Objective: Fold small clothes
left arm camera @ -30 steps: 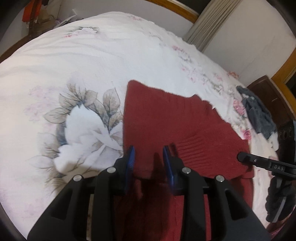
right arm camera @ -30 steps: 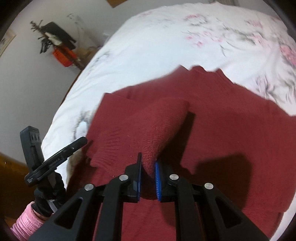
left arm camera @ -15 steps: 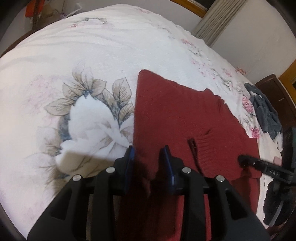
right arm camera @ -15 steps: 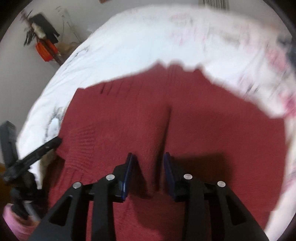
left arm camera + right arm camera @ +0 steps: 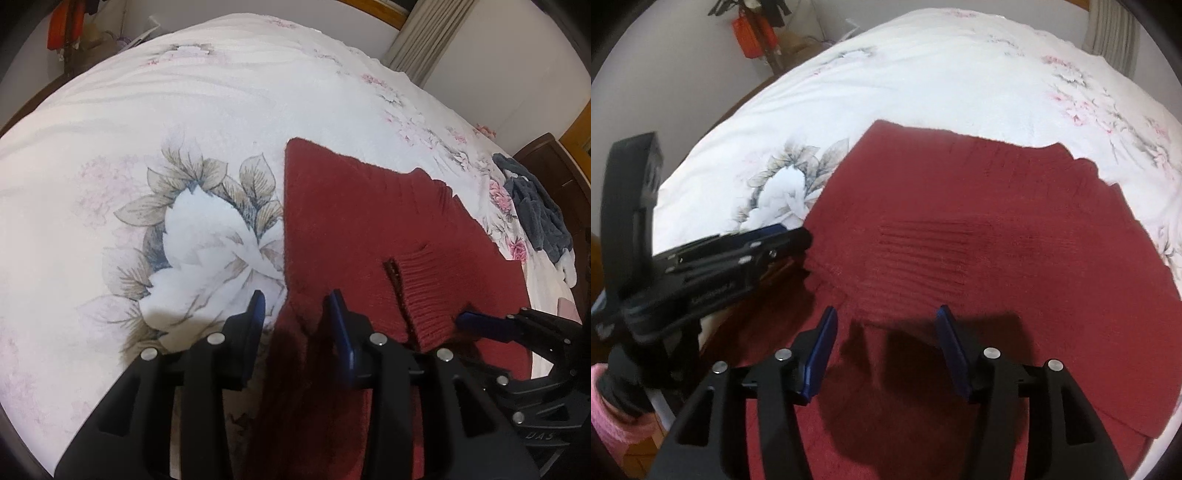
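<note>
We have the red knit sweater [image 5: 997, 258] lying on the floral bedspread [image 5: 184, 129], near its front edge, with 1 layer already folded over so a ribbed cuff sits on top. Left gripper [image 5: 297, 317]: jaws apart, straddling the sweater's left edge, no cloth pinched. Right gripper [image 5: 886, 343]: jaws wide apart, hovering over the folded layer, holding nothing. We judge this a pause between folds. Next move, as we read it: pick 2 matching points on 1 edge, pinch both, and carry that edge across evenly. A dark grey garment [image 5: 535, 210] lies well apart at the bed's far right.
</note>
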Motion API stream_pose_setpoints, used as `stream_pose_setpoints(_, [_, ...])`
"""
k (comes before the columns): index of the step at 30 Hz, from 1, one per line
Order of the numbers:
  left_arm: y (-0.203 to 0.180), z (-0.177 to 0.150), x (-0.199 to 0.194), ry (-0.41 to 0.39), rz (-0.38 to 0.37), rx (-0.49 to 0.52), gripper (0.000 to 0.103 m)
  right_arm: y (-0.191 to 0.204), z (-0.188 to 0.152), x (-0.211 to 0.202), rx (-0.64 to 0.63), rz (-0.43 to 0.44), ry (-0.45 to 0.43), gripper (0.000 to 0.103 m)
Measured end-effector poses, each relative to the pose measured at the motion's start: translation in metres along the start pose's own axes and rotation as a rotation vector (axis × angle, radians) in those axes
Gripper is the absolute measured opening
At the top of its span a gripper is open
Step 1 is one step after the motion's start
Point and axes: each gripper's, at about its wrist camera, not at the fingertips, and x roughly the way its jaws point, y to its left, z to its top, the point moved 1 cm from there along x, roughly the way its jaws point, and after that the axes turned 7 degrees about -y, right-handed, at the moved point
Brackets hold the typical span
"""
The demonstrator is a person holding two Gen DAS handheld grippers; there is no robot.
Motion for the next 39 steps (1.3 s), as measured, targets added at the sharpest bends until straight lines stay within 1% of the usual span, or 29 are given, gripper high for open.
stream_pose_setpoints(1, [0.001,-0.001,0.001,0.001,0.000,-0.003,0.038,-0.002,0.001,0.005,0.002,-0.015,0.012,0.051])
stream_pose_setpoints(2, [0.001,-0.002,0.002,0.001,0.000,-0.007,0.038,-0.004,0.001,0.011,0.003,-0.021,0.026,0.048])
stream_pose_setpoints(3, [0.001,-0.003,0.003,0.001,0.001,-0.006,0.039,-0.005,0.000,0.015,0.007,-0.016,0.033,0.042])
stream_pose_setpoints(4, [0.000,-0.003,0.003,0.000,0.003,-0.003,0.039,-0.007,-0.001,0.017,0.011,-0.014,0.035,0.033])
stream_pose_setpoints(5, [-0.001,-0.003,0.003,0.000,0.006,0.002,0.039,-0.012,-0.003,0.016,0.015,-0.014,0.035,0.029])
stream_pose_setpoints(7, [-0.002,-0.004,0.004,0.001,0.012,0.011,0.039,-0.018,-0.004,0.011,0.036,0.001,0.021,0.017])
stream_pose_setpoints(10, [-0.002,-0.004,0.004,0.002,0.015,0.012,0.039,-0.036,-0.003,-0.005,0.108,0.059,-0.018,0.015])
stream_pose_setpoints(13, [-0.002,-0.004,0.004,0.001,0.019,0.015,0.039,-0.060,-0.005,-0.030,0.186,0.114,-0.073,0.015])
stream_pose_setpoints(18, [-0.005,-0.004,0.005,-0.004,0.028,0.018,0.039,-0.114,-0.017,-0.070,0.344,0.158,-0.148,0.015])
stream_pose_setpoints(23, [-0.008,-0.005,0.007,-0.008,0.038,0.030,0.039,-0.162,-0.035,-0.099,0.433,0.119,-0.197,0.015])
stream_pose_setpoints(26, [-0.009,-0.005,0.008,-0.010,0.045,0.032,0.040,-0.191,-0.053,-0.111,0.480,0.066,-0.212,0.015])
stream_pose_setpoints(27, [-0.010,-0.006,0.009,-0.010,0.047,0.033,0.040,-0.199,-0.052,-0.105,0.493,0.057,-0.210,0.015])
stream_pose_setpoints(34, [-0.011,-0.005,0.011,-0.008,0.061,0.042,0.040,-0.255,-0.089,-0.103,0.602,-0.043,-0.171,0.017])
stream_pose_setpoints(36, [-0.012,-0.003,0.008,-0.008,0.066,0.046,0.040,-0.271,-0.104,-0.097,0.656,-0.026,-0.139,0.020])
stream_pose_setpoints(38, [-0.016,0.002,0.001,-0.034,0.075,0.052,0.040,-0.279,-0.117,-0.094,0.682,-0.014,-0.119,0.023])
stream_pose_setpoints(39, [-0.020,0.005,-0.005,-0.057,0.074,0.063,0.040,-0.281,-0.120,-0.093,0.688,-0.012,-0.116,0.030])
